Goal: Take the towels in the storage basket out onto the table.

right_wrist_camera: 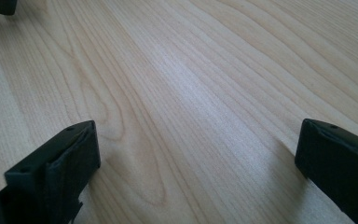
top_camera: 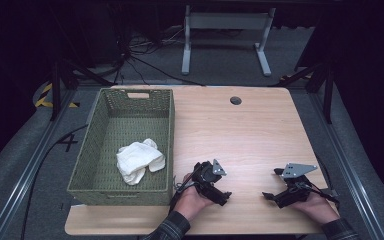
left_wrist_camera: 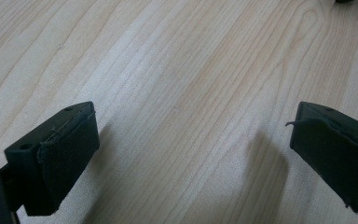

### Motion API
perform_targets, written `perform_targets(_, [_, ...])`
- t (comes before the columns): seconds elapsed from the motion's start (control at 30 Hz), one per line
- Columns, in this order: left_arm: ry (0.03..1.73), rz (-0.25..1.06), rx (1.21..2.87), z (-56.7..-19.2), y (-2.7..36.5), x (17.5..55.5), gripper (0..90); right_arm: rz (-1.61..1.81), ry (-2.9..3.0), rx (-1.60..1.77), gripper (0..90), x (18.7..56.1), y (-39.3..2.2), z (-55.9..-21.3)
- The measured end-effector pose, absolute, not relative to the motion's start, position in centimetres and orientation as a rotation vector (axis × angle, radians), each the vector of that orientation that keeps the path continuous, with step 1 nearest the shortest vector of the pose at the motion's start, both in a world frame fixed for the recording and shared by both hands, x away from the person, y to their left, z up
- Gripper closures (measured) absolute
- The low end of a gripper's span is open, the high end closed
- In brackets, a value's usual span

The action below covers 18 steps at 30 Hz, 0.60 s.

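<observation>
A crumpled white cloth (top_camera: 140, 160) lies inside a green woven basket (top_camera: 105, 150) on the left of the wooden table (top_camera: 240, 130). My left gripper (top_camera: 223, 196) rests low at the table's near edge, just right of the basket, held by a hand. In the left gripper view my left gripper (left_wrist_camera: 191, 158) has its jaws wide apart over bare wood, nothing between them. My right gripper (top_camera: 271, 197) sits near the front right corner, pointing left. In the right gripper view my right gripper (right_wrist_camera: 196, 168) is likewise open and empty above the tabletop.
A round cable hole (top_camera: 235, 100) marks the table's far side. Beyond the table stand a white desk frame (top_camera: 225, 30) and floor cables (top_camera: 145, 60). Metal rails (top_camera: 25, 165) run along both sides of the table.
</observation>
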<state>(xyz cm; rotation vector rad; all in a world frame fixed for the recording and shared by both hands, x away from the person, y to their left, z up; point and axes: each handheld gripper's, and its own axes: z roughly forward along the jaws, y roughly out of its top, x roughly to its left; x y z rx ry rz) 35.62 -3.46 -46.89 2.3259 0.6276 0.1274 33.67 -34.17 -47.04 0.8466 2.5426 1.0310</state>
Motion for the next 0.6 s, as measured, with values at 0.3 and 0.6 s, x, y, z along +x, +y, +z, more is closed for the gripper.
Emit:
perform_targets(0.3, [0.62,0.143,2.341,-46.4,-3.7,35.4,1.7,1.03,2.542,0.846,0.1,33.7,-34.2,-47.0])
perform_targets(0.6, [0.638,0.189,2.355,-45.2,-3.1,35.7,1.8,1.031,2.543,0.846,0.0,33.7,-34.2,-47.0])
